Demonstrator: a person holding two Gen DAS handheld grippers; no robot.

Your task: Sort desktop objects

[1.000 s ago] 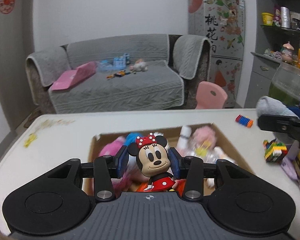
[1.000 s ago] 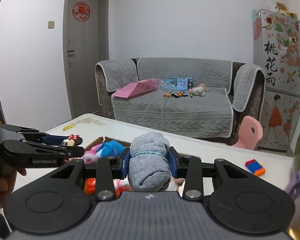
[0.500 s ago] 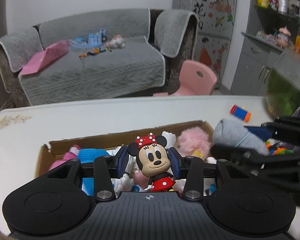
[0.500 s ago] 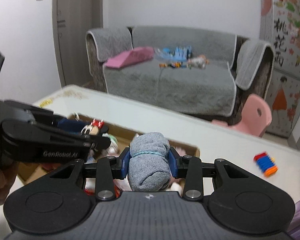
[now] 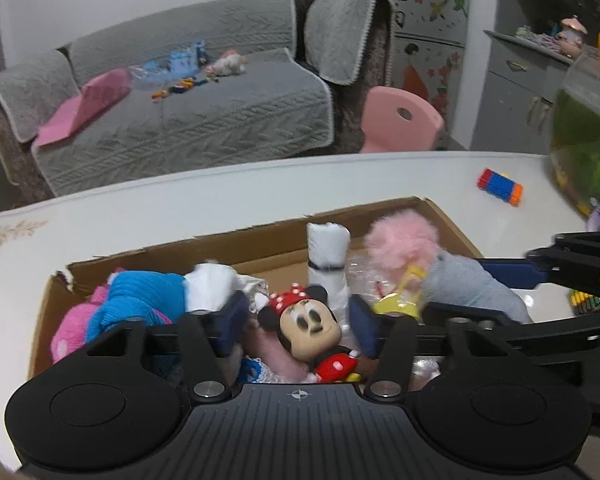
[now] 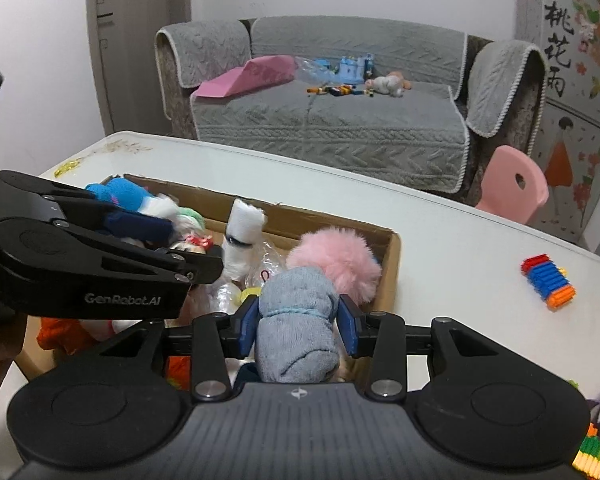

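The cardboard box on the white tabletop serves as the landmark.

Left tongs: positioned over the near left part of the box. The jaws are opening. The mouse figurine lies tilted between them; a gap shows on each side of its head, so the tongs are released. The figurine rests on the toys inside the box.

Box contents, left to right: a pink plush at the left wall, a blue plush beside it, a white rolled cloth upright near the far wall, and a pink fluffy ball against the right wall.

Right tongs: positioned over the near right part of the box, just in front of the fluffy ball. The jaws are opening. The grey rolled towel stands between the blue pads; the left pad touches it, and a narrow gap shows at the right pad.

Right of the box, well apart from it, a coloured block stack lies on the tabletop.
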